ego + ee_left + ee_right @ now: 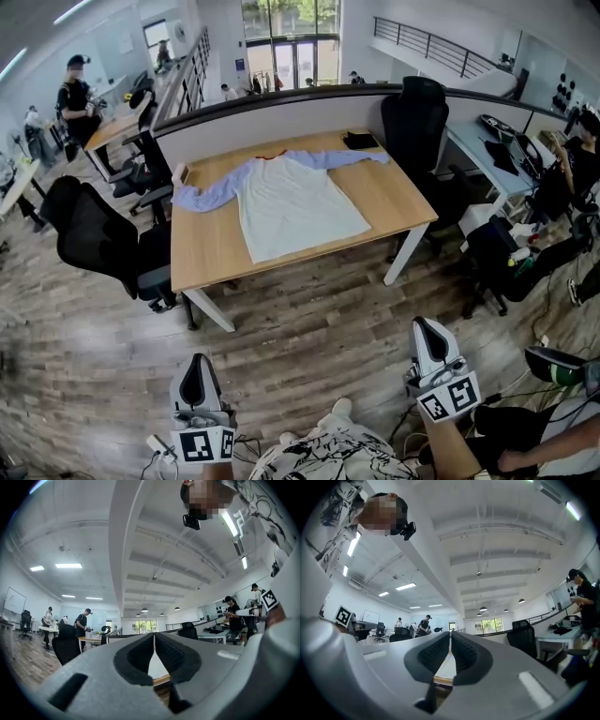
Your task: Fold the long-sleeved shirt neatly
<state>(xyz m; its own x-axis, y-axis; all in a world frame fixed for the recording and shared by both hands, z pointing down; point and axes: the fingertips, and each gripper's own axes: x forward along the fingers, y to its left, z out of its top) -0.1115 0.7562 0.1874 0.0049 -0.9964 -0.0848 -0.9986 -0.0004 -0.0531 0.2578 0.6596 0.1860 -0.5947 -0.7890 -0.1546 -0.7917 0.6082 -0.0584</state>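
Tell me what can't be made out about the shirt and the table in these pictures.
Head view: the dark item at the far edge of the table is too small to name, and so is the collar detail of the long-sleeved shirt.
Left gripper view: the shut fingers hide all but a sliver of shirt.
Right gripper view: its shut fingers likewise hide most of the table.

A light wooden surface point(394, 202) on white legs stands on a wood-plank floor point(309, 309). A small black item point(360, 141) lies at its far edge, beside a grey partition point(281, 114). A black office chair point(94, 234) stands to its left. A person point(75, 94) stands at a distant desk.
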